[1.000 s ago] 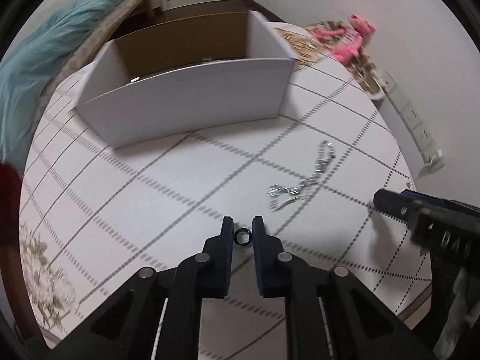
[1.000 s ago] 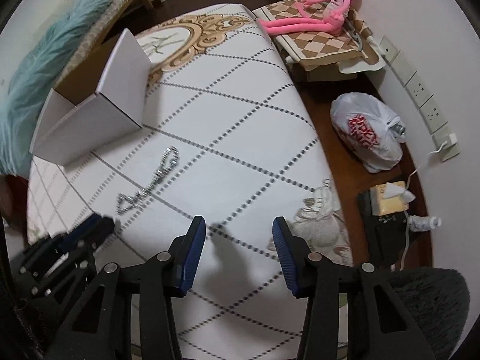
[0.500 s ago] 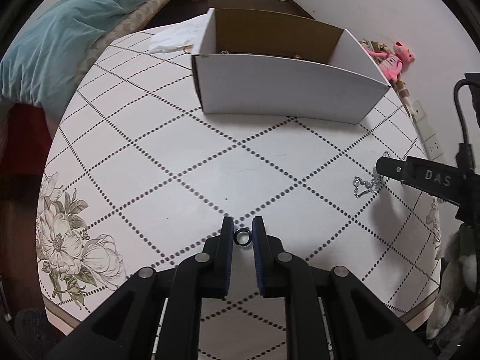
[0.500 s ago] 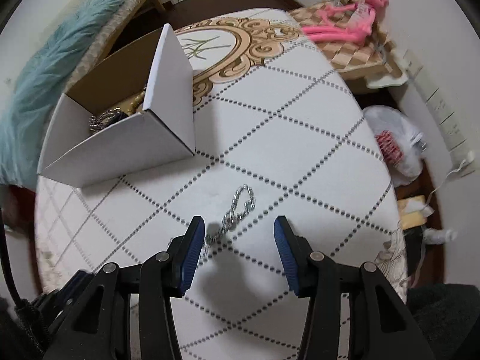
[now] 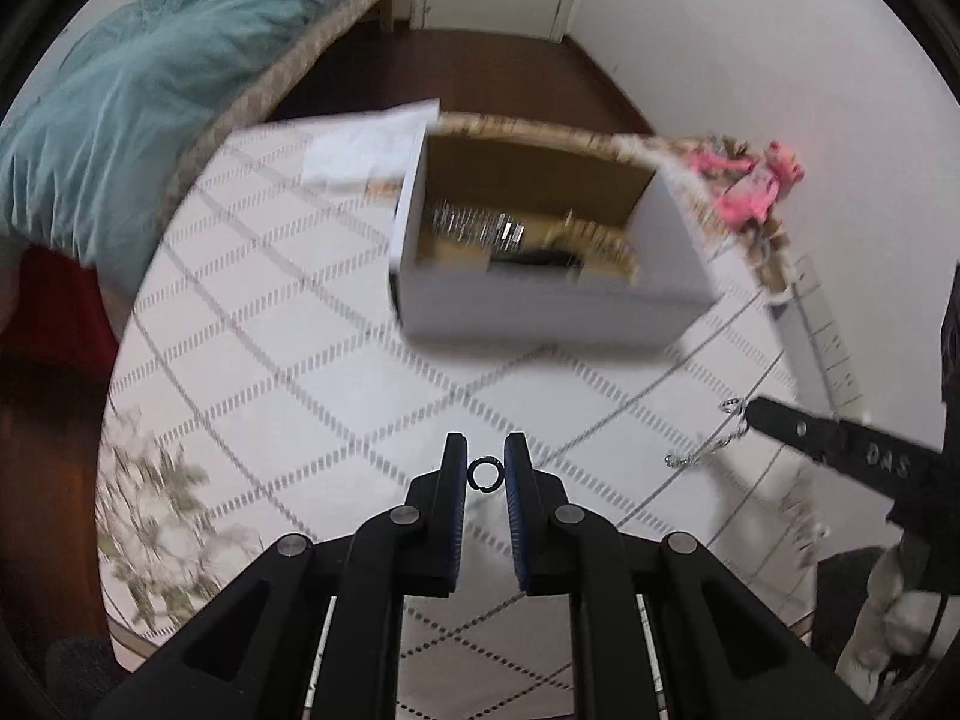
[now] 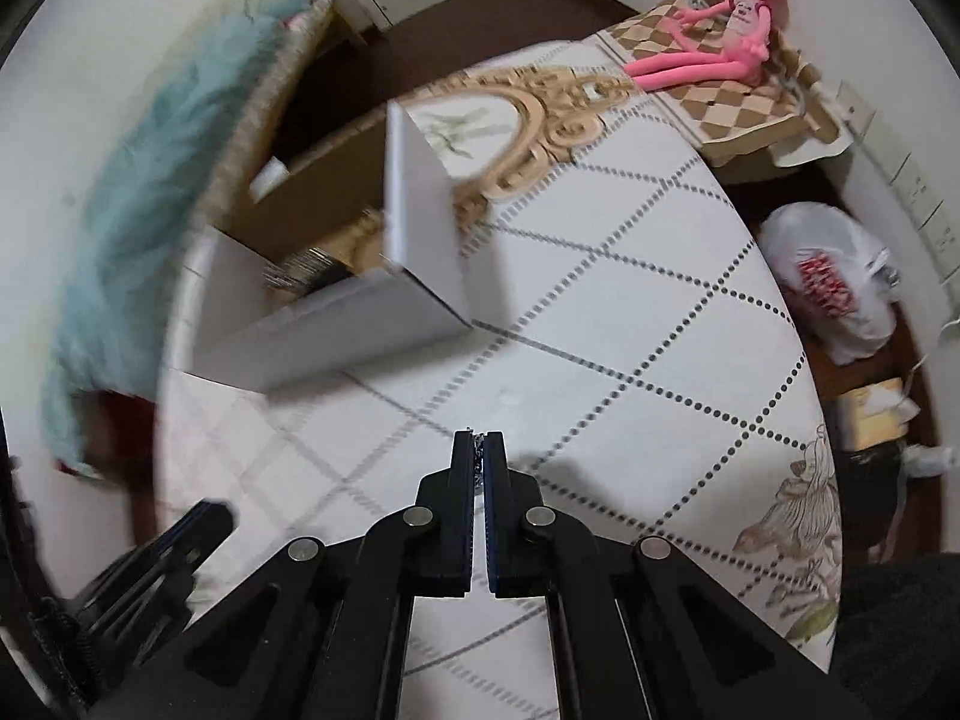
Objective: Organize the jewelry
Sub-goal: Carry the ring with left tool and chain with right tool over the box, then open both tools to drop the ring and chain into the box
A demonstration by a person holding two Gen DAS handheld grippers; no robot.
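Tabletop: white box near its far edge, jewelry inside. Right gripper, jaws clamped on a silver chain hanging above the right edge. Left gripper, jaws narrow, pinching a small dark ring.

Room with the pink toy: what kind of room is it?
Probably a bedroom at home: a bed with a teal blanket, a pink plush toy, and a patterned table holding a jewelry box.

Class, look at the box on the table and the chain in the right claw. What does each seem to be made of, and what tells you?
Box: probably cardboard, white outside, plain brown inside, thin flat walls.
Chain: apparently silver-coloured metal, small shiny links; too small to be sure.
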